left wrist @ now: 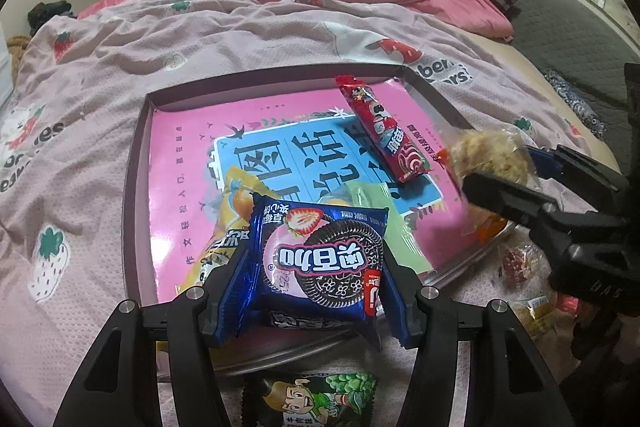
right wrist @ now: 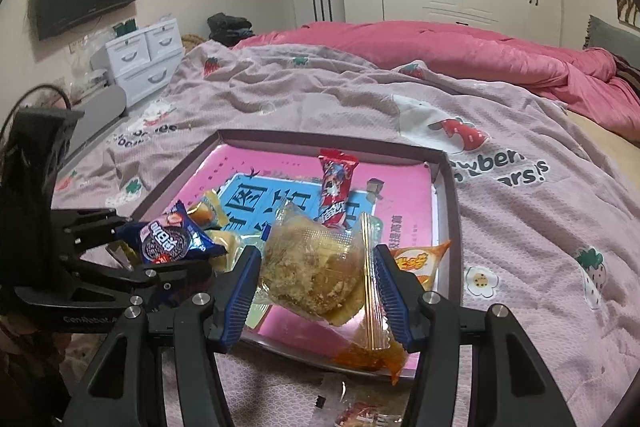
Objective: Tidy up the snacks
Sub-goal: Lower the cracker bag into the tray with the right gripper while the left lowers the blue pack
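My left gripper [left wrist: 308, 303] is shut on a blue cookie packet [left wrist: 320, 263] and holds it over the near edge of the shallow box [left wrist: 136, 163] with a pink printed floor. In the right wrist view the same cookie packet [right wrist: 172, 239] sits at the left in the left gripper [right wrist: 132, 247]. My right gripper [right wrist: 314, 293] is shut on a clear-wrapped crumbly cake [right wrist: 312, 275], above the box [right wrist: 450, 211]. That cake [left wrist: 492, 155] also shows at the right in the left wrist view. A red candy bar [left wrist: 380, 131] lies in the box.
A yellow snack pack [left wrist: 228, 223] and a green pack [left wrist: 384, 223] lie in the box under the cookie packet. An orange pack [right wrist: 420, 261] rests at the box's right wall. More wrapped snacks [left wrist: 316, 399] lie on the strawberry-print quilt [left wrist: 80, 99] in front of the box.
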A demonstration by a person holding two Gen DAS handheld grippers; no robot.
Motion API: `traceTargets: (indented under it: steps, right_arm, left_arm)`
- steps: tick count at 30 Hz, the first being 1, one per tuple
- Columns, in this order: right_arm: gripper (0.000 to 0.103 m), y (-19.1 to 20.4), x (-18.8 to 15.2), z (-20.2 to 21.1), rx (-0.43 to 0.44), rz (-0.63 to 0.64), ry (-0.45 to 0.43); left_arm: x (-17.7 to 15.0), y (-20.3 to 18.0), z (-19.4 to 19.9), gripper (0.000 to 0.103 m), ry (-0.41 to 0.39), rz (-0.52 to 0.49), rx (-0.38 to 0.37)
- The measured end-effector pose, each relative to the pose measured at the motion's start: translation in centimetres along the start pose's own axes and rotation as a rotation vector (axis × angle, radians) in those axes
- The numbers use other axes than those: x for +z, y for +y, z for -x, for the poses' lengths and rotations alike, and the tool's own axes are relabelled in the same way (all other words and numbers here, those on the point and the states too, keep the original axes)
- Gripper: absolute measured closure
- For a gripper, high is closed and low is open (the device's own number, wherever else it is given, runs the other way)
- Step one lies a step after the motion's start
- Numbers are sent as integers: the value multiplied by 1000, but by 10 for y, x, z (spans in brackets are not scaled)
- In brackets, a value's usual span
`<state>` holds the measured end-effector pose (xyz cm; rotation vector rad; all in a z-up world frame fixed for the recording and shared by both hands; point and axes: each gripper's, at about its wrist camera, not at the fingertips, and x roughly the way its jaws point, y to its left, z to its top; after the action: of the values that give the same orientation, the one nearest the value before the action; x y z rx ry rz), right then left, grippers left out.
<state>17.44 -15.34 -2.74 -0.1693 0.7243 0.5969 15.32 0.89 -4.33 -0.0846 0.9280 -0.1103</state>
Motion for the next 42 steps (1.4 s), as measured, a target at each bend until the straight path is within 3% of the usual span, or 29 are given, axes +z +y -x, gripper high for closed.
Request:
traceTargets:
  steps: [21, 42]
  right_arm:
    - [46, 15, -11, -18, -57, 95, 60]
    - [43, 17, -13, -19, -71, 102, 74]
  left_arm:
    - [-1, 0, 0, 43, 2, 3, -1]
    - [-3, 6, -1, 41, -3, 15, 35]
